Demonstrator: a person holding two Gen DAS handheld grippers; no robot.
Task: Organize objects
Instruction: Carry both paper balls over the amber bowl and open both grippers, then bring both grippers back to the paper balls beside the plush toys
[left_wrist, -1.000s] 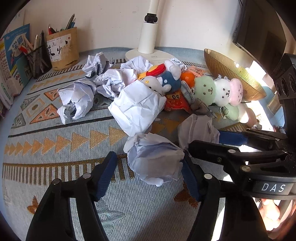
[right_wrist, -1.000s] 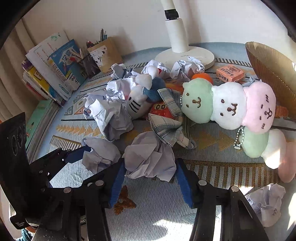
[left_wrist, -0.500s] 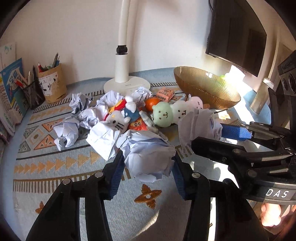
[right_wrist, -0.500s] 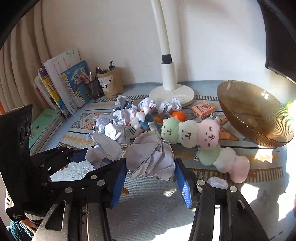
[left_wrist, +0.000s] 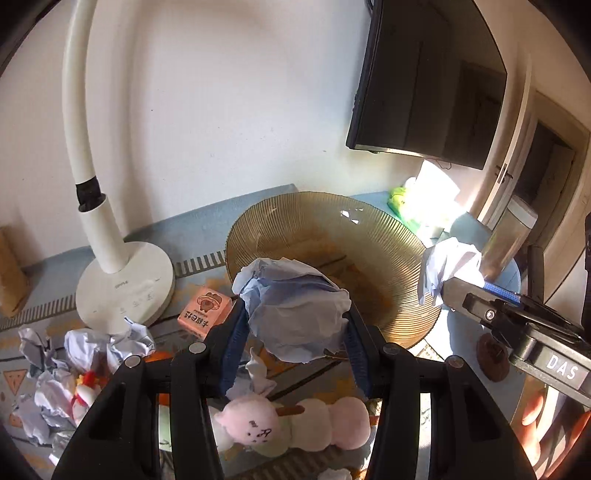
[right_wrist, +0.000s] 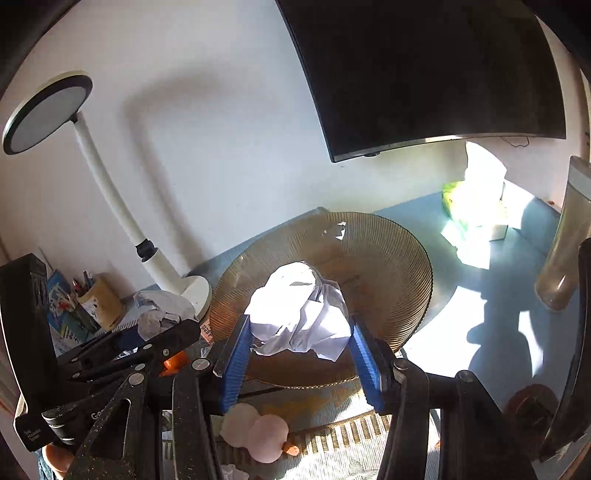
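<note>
My left gripper (left_wrist: 293, 328) is shut on a crumpled paper ball (left_wrist: 295, 314) and holds it in the air in front of the ribbed amber glass bowl (left_wrist: 373, 243). My right gripper (right_wrist: 301, 339) is shut on a second crumpled paper ball (right_wrist: 301, 317), held over the near side of the same bowl (right_wrist: 388, 266). The right gripper with its paper (left_wrist: 448, 266) shows at the right of the left wrist view. The left gripper with its paper (right_wrist: 162, 314) shows at the left of the right wrist view. The bowl looks empty.
A white desk lamp (left_wrist: 123, 284) stands left of the bowl, with a small pink box (left_wrist: 205, 310) beside it. More crumpled papers (left_wrist: 88, 343) and plush toys (left_wrist: 291, 424) lie on the patterned mat below. A pen holder (right_wrist: 101, 302) and a tall tumbler (right_wrist: 565, 251) stand at the sides.
Both grippers have lifted their paper balls from the mat and carried them up and to the right, up to the amber bowl. The pile of papers and toys now lies below and to the left.
</note>
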